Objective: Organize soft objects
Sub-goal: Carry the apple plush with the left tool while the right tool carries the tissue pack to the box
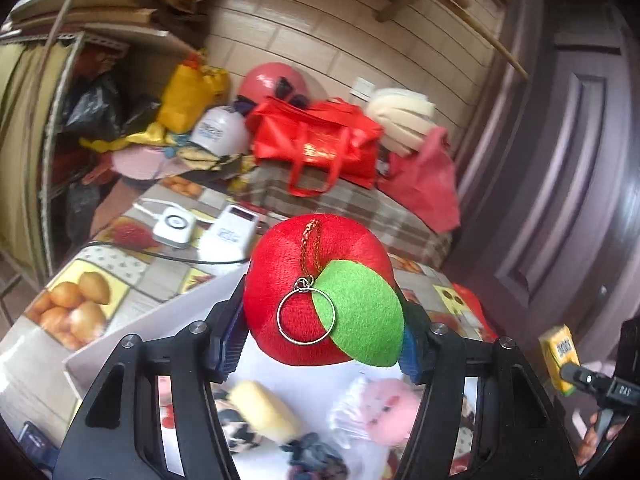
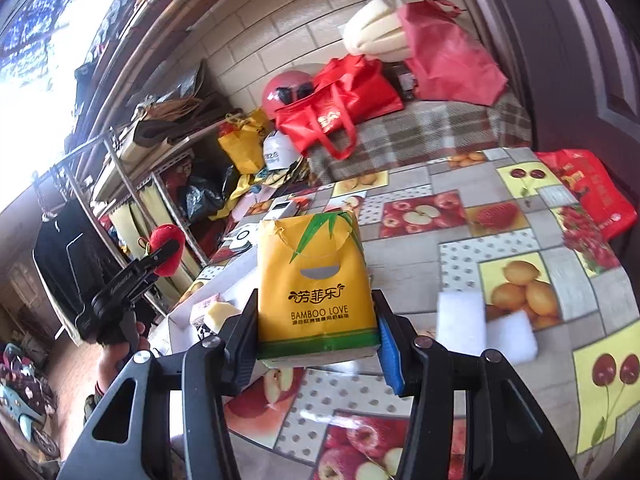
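Task looks abt midway. White box (image 1: 132,332) near the table's (image 2: 420,280) left edge already holds a few soft bits: yellow sponge (image 1: 264,408), pink plush (image 1: 384,408), a dark item too blurred to name. Two more are in the air, not yet placed. Two white foam blocks (image 2: 484,328) are on the tablecloth by the table's right side, so those are prob. left to do.

Left gripper (image 1: 324,328): jaws pressed on both flanks of the red plush apple (image 1: 316,280), green felt leaf and key ring facing the cam. Apple is lifted clear, above the box opening. Gripper tilts a little below level, aimed toward the far clutter.

Right gripper (image 2: 316,340): jaws clamped on the lower sides of the yellow tissue pack (image 2: 316,280), pack upright, label readable, held off the table over its middle. Tilts down somewhat more. Box is to its left, near.

Left-wrist view catches the pack at its far right edge; right-wrist view shows a hand under the left gripper's handle, apple well apart from the pack.
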`<state>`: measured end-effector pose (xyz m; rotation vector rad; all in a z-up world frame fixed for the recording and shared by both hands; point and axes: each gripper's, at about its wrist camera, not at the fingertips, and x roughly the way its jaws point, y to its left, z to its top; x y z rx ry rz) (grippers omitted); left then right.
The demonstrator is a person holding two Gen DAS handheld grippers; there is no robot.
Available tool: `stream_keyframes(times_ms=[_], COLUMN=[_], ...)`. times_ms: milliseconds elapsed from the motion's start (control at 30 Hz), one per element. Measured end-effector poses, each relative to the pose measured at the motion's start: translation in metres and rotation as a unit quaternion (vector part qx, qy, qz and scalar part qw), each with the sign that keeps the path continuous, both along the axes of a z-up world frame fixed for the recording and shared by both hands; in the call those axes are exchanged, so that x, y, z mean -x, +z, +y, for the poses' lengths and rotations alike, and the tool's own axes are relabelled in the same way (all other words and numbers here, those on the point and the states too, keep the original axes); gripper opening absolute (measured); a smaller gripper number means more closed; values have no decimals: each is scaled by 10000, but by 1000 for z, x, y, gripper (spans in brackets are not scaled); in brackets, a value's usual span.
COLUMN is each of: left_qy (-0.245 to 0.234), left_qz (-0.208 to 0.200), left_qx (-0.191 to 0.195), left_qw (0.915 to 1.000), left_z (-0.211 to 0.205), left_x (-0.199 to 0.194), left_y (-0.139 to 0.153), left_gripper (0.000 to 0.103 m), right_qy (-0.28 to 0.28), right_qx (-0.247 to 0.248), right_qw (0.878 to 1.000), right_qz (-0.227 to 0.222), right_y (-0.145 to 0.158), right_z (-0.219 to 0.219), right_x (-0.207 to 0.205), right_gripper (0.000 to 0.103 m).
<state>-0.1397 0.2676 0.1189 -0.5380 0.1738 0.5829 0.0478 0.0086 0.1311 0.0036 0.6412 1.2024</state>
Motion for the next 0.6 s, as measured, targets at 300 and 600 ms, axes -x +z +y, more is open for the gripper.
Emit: stream_keyframes(times_ms=[300,600], left_qy=[713,444], left_qz=[-98,30], left_qx=[317,407], left_qw=[9969,9982], left_z=[40,38], left_x=[40,29], left_y=[-14,-21], left_gripper=[62,62], right_qy=[222,801], right_qx=[1188,1484], right_qw=[9926,9856], right_qz=[-89,-114], right_y=[-42,-71], right_z=[65,155], right_x=[15,43], right_gripper=[51,51])
